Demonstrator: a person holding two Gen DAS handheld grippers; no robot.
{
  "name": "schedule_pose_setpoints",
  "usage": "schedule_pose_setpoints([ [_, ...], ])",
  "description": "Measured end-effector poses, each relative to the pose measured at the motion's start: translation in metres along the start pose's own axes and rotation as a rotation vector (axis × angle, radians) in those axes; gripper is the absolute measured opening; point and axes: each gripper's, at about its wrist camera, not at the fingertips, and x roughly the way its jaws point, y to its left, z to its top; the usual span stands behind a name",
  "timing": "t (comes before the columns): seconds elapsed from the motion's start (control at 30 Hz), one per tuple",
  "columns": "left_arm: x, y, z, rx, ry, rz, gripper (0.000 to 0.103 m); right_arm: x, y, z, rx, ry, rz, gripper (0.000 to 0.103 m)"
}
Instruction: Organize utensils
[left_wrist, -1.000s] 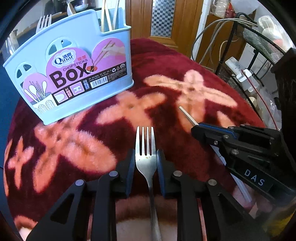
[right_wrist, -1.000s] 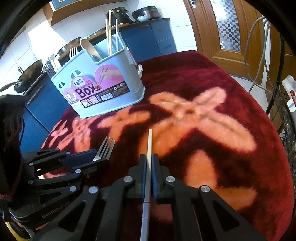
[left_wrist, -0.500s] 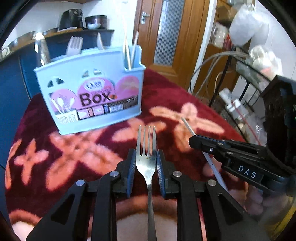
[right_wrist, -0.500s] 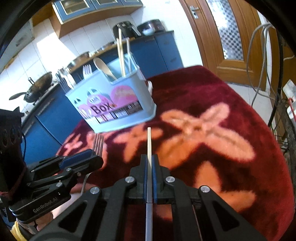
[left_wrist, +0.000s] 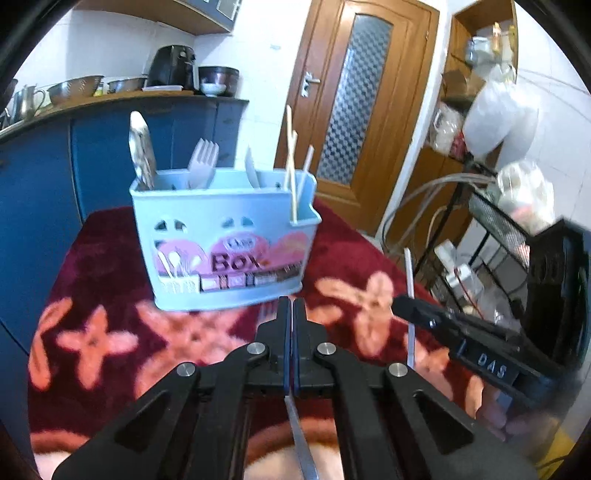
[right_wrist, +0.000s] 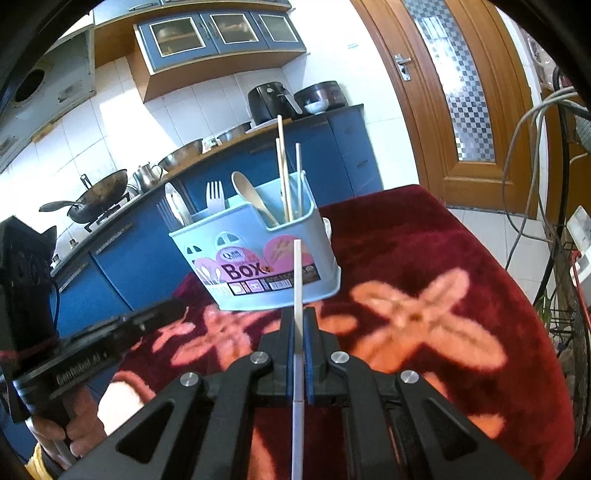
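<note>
Gripping chopstick in clamped right gripper, tip toward box; pinching fork, turned edge-on since before, handle trailing back, in just-closed left gripper.

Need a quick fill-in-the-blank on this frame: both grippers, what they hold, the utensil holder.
1. The right gripper is shut on a pale ___.
2. The left gripper is shut on a metal ___.
3. The utensil holder standing on the red cloth is light ___.
4. The big word on the holder's label is ___.

Missing words: chopstick; fork; blue; Box.

Note: the left jaws have just been closing, with the fork between them.
</note>
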Motion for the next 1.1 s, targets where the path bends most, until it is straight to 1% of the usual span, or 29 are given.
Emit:
schedule_pose_setpoints([
  [0.1,0.0,0.008,0.006,-0.003,0.004,0.01,0.0,0.003,0.003,0.001,-0.004,-0.001,-0.002,0.006],
  [0.2,0.002,0.012,0.004,-0.001,0.037,0.009,0.0,0.005,0.003,0.0,-0.004,0.006,-0.002,0.006],
  [0.33,0.014,0.018,-0.003,-0.016,0.107,0.027,0.0,0.008,0.003,0.0,-0.006,0.025,-0.007,0.006],
  [0.4,0.023,0.021,-0.008,-0.037,0.155,0.015,0.0,0.008,0.003,-0.001,-0.007,0.029,-0.008,0.006],
  [0.43,0.027,0.022,-0.01,-0.05,0.177,0.008,0.005,0.008,0.003,-0.001,-0.007,0.031,-0.007,0.006],
  [0.47,0.031,0.024,-0.014,-0.062,0.201,-0.001,0.013,0.008,0.003,-0.001,-0.008,0.032,-0.007,0.006],
  [0.53,0.038,0.024,-0.02,-0.075,0.235,-0.011,0.022,0.007,0.003,-0.002,-0.009,0.033,-0.007,0.006],
  [0.63,0.048,0.023,-0.029,-0.072,0.286,-0.012,0.023,0.008,0.002,-0.002,-0.005,0.033,-0.007,0.006],
  [0.83,0.072,0.03,-0.039,-0.1,0.351,-0.021,0.023,0.01,0.0,-0.003,0.0,0.04,-0.003,0.006],
  [0.93,0.081,0.037,-0.043,-0.124,0.37,-0.014,0.023,0.01,-0.002,-0.004,0.003,0.042,-0.005,0.006],
  [1.1,0.091,0.042,-0.041,-0.158,0.363,-0.049,0.023,0.014,-0.005,-0.005,0.01,0.052,-0.009,0.006],
])
